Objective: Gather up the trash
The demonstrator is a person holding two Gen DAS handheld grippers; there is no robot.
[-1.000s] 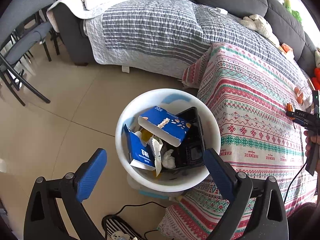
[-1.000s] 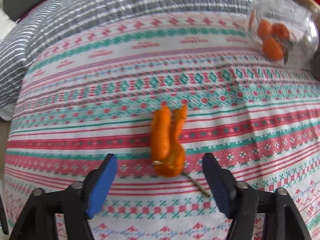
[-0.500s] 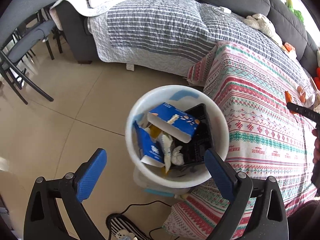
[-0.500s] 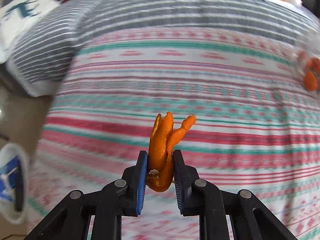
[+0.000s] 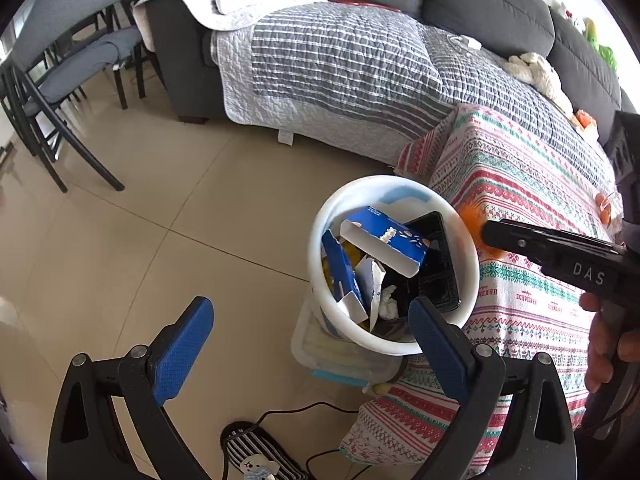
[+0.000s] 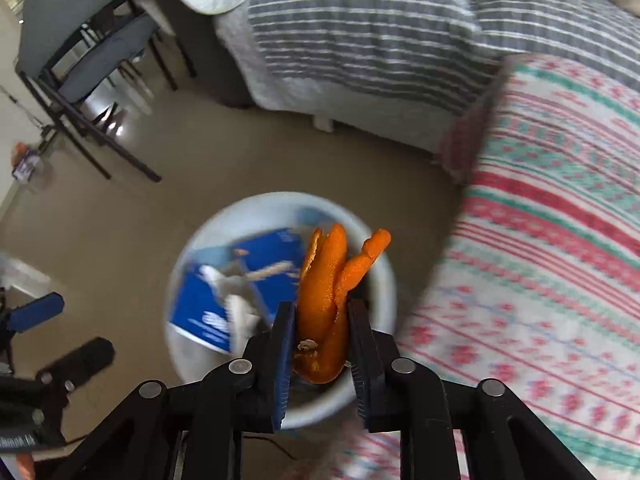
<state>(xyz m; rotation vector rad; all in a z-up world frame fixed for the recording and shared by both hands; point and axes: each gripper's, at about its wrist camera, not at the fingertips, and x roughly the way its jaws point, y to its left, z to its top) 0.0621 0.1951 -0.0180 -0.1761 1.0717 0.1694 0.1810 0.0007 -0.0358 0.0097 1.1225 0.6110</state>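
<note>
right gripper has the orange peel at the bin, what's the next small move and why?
Probably finish letting go. The right gripper has the orange peel between its pads, over the white bin in its own view, and its jaws are opening. From the left wrist view the peel sits at the bin's cloth-side rim, so nudging slightly further over the opening first looks safer.

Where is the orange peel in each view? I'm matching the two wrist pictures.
Left wrist: the peel is a blurred orange patch right of centre, at the tip of the right gripper, just past the right rim of the white bin.
Right wrist: the peel is at lower centre, between the gripper's opening pads, in front of the bin.
Shared landmark: the blue carton in the bin.
</note>
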